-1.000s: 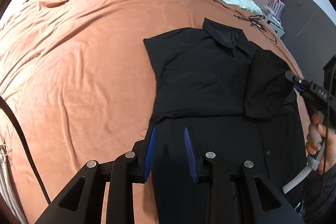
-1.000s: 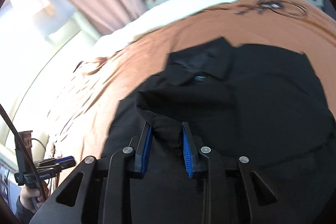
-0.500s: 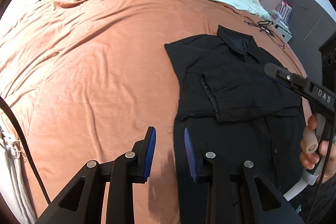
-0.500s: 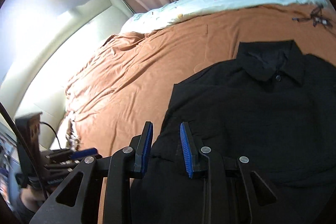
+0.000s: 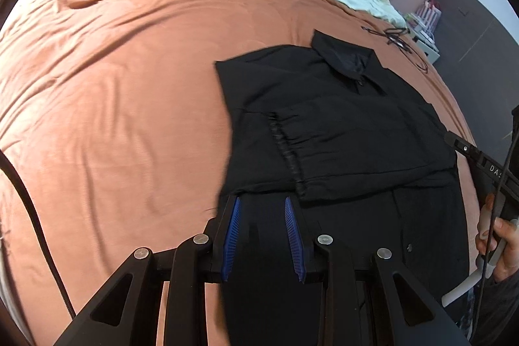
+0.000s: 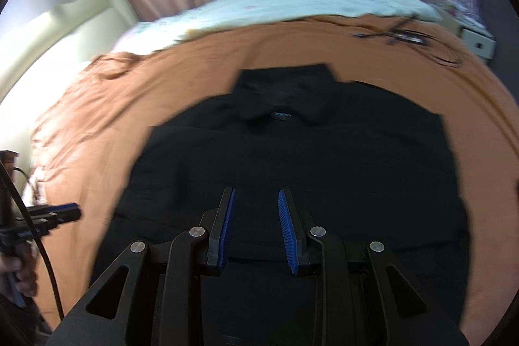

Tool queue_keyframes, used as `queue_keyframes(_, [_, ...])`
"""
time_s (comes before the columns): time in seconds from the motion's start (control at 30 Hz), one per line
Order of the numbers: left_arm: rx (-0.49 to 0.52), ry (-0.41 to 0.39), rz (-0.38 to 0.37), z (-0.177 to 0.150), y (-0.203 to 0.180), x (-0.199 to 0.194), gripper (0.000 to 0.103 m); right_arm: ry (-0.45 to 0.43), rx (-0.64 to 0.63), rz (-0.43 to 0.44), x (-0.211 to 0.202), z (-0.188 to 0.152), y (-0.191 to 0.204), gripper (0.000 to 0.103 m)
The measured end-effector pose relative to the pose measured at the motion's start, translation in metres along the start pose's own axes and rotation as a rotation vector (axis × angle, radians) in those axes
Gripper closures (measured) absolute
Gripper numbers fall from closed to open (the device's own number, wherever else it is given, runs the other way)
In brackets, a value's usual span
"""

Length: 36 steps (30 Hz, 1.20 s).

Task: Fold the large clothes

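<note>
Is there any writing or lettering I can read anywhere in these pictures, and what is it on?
"DAS", white letters cut off by the picture's edge, on the black body of the right gripper in the left wrist view.
Markings on the left gripper in the right wrist view: too blurred to read.
Nothing else readable.

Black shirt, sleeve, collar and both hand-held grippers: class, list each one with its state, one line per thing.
Black shirt: spread flat on the orange bedspread, partly folded.
Sleeve: folded across the chest.
Collar: lying flat, at the far end.
Left hand-held gripper: jaws apart, gripping nothing.
Right hand-held gripper: jaws apart, gripping nothing.
</note>
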State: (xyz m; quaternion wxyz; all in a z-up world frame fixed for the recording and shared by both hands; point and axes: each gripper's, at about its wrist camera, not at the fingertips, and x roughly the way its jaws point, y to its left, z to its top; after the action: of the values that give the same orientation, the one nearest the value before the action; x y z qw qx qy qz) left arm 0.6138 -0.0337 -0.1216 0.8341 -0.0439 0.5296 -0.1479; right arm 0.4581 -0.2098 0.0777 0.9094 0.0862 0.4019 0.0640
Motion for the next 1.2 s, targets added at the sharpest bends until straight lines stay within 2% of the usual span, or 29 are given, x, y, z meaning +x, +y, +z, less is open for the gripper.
queue_keyframes(0.33, [0.08, 0.008, -0.004, 0.021, -0.047, 0.056, 0.073, 0.062, 0.068, -0.225, 0.014, -0.005, -0.062, 0.079])
queue_keyframes(0.47, [0.097, 0.012, -0.014, 0.028, -0.058, 0.078, 0.073, 0.094, 0.107, -0.235, 0.028, -0.007, -0.074, 0.079])
queue_keyframes(0.53, [0.115, 0.021, 0.006, 0.028, -0.061, 0.089, 0.073, 0.107, 0.099, -0.235, 0.035, -0.012, -0.072, 0.079])
queue_keyframes(0.67, [0.126, 0.052, 0.02, 0.023, -0.056, 0.107, 0.073, 0.089, 0.089, -0.291, 0.046, -0.011, -0.071, 0.082])
queue_keyframes(0.77, [0.105, 0.048, 0.03, 0.022, -0.049, 0.105, 0.073, 0.084, 0.11, -0.321, 0.045, -0.009, -0.072, 0.082])
queue_keyframes(0.87, [0.095, 0.05, 0.104, 0.021, -0.044, 0.096, 0.073, 0.08, 0.096, -0.293, 0.037, -0.011, -0.065, 0.079])
queue_keyframes(0.9, [0.089, 0.048, 0.1, 0.02, -0.041, 0.092, 0.073, 0.083, 0.092, -0.281, 0.033, -0.013, -0.062, 0.079])
queue_keyframes(0.93, [0.075, 0.047, 0.075, 0.018, -0.037, 0.086, 0.073, 0.088, 0.085, -0.263, 0.028, -0.015, -0.055, 0.075])
queue_keyframes(0.97, [0.062, 0.046, 0.055, 0.016, -0.034, 0.081, 0.073, 0.083, 0.078, -0.253, 0.022, -0.016, -0.054, 0.066])
queue_keyframes(1.0, [0.045, 0.043, 0.041, 0.013, -0.029, 0.073, 0.073, 0.069, 0.067, -0.244, 0.016, -0.019, -0.048, 0.036])
queue_keyframes(1.03, [0.038, 0.038, 0.041, 0.011, -0.027, 0.067, 0.073, 0.052, 0.054, -0.241, 0.01, -0.021, -0.047, 0.015])
queue_keyframes(1.2, [0.052, 0.01, 0.036, -0.012, -0.026, 0.025, 0.073, 0.034, 0.007, -0.207, -0.017, -0.042, -0.023, 0.014])
